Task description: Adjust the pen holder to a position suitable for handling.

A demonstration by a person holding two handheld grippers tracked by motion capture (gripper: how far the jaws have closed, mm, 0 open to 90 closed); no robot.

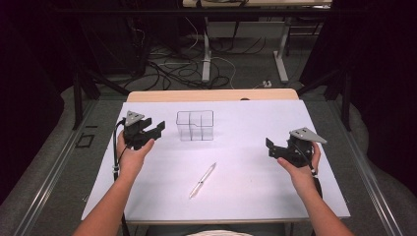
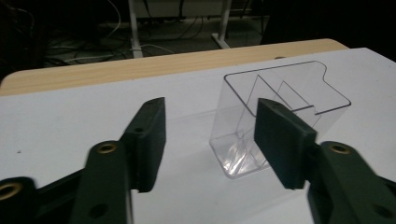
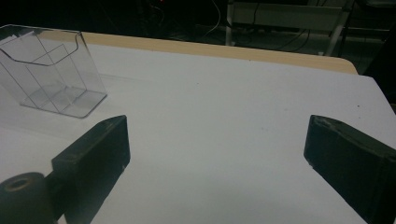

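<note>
A clear plastic holder with inner dividers (image 1: 195,125) stands upright on the white table top (image 1: 246,123), left of centre. A silvery pen (image 1: 202,180) lies at a slant near the front middle. My left gripper (image 1: 156,129) hovers just left of the holder, open and empty; along its jaws the holder (image 2: 261,121) sits close ahead, a little to the right. My right gripper (image 1: 271,146) hangs over the right side of the table, open wide with nothing in it; the holder (image 3: 51,72) appears far off at the upper left of its view.
The wooden table edge (image 1: 211,94) runs along the back. Beyond it are desk legs and loose cables on the floor (image 1: 196,69). Metal rails (image 1: 59,162) flank the table on both sides. Bare white surface lies between the pen and the right gripper.
</note>
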